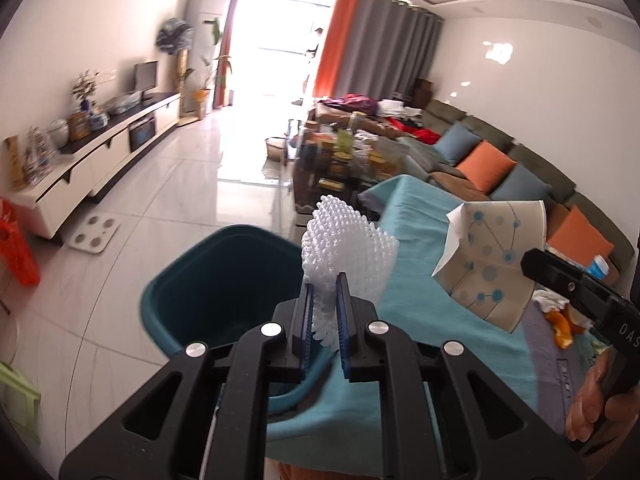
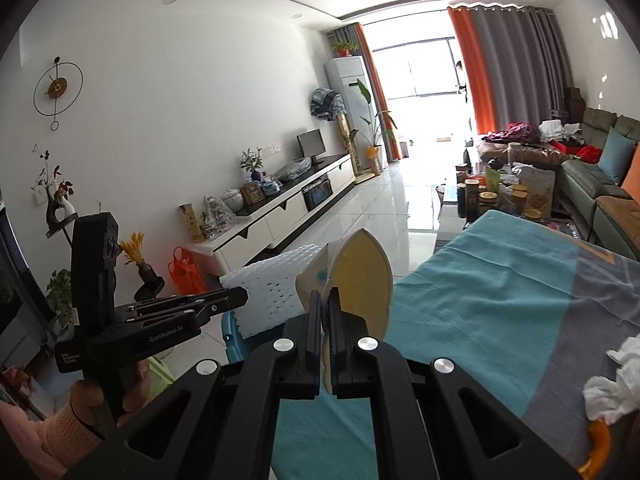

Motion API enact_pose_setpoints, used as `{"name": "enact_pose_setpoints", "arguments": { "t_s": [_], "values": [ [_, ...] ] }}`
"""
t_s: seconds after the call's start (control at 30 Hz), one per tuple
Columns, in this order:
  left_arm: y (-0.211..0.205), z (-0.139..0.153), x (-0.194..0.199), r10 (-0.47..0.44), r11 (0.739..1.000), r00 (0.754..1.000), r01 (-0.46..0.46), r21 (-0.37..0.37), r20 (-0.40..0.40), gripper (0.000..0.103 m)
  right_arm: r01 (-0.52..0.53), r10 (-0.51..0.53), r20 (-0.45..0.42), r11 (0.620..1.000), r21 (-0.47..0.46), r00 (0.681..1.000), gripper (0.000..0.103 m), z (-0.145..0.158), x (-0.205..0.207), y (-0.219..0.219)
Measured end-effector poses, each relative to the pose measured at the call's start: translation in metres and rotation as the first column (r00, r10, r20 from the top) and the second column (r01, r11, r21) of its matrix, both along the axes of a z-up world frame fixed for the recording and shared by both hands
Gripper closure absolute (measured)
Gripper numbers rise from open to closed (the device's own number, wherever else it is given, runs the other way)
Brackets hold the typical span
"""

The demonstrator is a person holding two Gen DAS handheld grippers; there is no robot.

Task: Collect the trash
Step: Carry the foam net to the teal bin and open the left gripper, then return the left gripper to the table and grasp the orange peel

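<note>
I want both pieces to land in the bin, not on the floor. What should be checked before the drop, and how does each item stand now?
1. Left gripper pinches the white foam net: ok, the net sticks up from between its pads.
2. Right gripper pinches the flattened paper cup: ok, jaws shut on its edge.
3. Teal bin open and unobstructed: ok, its mouth shows dark and uncovered.
4. Foam net over the bin mouth: not ok, it hangs above the rim nearest the teal-covered table.
5. Paper cup over the bin: not ok, it is above the table.
6. Room left inside the bin: cannot tell, its bottom is dark.
</note>
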State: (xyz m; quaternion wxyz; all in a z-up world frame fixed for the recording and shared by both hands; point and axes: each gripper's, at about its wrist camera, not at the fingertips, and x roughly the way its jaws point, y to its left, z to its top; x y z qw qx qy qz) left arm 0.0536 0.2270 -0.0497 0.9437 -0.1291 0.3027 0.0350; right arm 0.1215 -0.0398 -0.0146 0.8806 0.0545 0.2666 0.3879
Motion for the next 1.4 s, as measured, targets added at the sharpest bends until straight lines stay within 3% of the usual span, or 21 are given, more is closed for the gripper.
{"name": "enact_pose_setpoints", "arguments": {
  "t_s": [0.2, 0.6, 0.87, 1.0, 1.1, 1.27, 1.4],
  "values": [
    [0.05, -0.017, 0.001, 0.076, 0.997, 0.995, -0.076, -0.012, -0.058, 0.091, -0.074, 0.074, -0.057, 0.997, -0.003, 0.996, 0.1, -0.005, 0.024, 0.048],
    [0.077, -0.07, 0.038, 0.125, 0.992, 0.977, -0.128, -0.006, -0.174, 0.088, -0.124, 0.102, -0.181, 0.986, -0.115, 0.978, 0.1, -0.036, 0.056, 0.113],
    [0.076, -0.091, 0.055, 0.149, 0.988, 0.969, -0.155, -0.015, -0.197, 0.061, -0.125, 0.092, -0.218, 0.982, -0.14, 0.972, 0.093, -0.045, 0.065, 0.122],
    [0.067, -0.086, 0.052, 0.147, 0.988, 0.972, -0.151, -0.01, -0.182, 0.06, -0.102, 0.076, -0.203, 0.988, -0.12, 0.976, 0.092, -0.041, 0.061, 0.11],
    [0.048, -0.07, 0.039, 0.137, 0.991, 0.981, -0.137, 0.012, -0.135, 0.052, -0.078, 0.06, -0.178, 0.992, -0.099, 0.982, 0.092, -0.035, 0.053, 0.092],
    [0.019, -0.038, 0.024, 0.044, 0.998, 0.999, -0.043, 0.037, -0.031, 0.039, -0.032, 0.023, -0.109, 0.996, -0.08, 0.994, 0.086, -0.023, 0.031, 0.052],
    [-0.021, -0.021, 0.021, -0.068, 0.997, 0.997, 0.068, 0.037, 0.02, 0.036, 0.023, -0.027, -0.061, 0.997, -0.067, 0.998, 0.081, -0.016, 0.011, 0.016]
  ]
}}
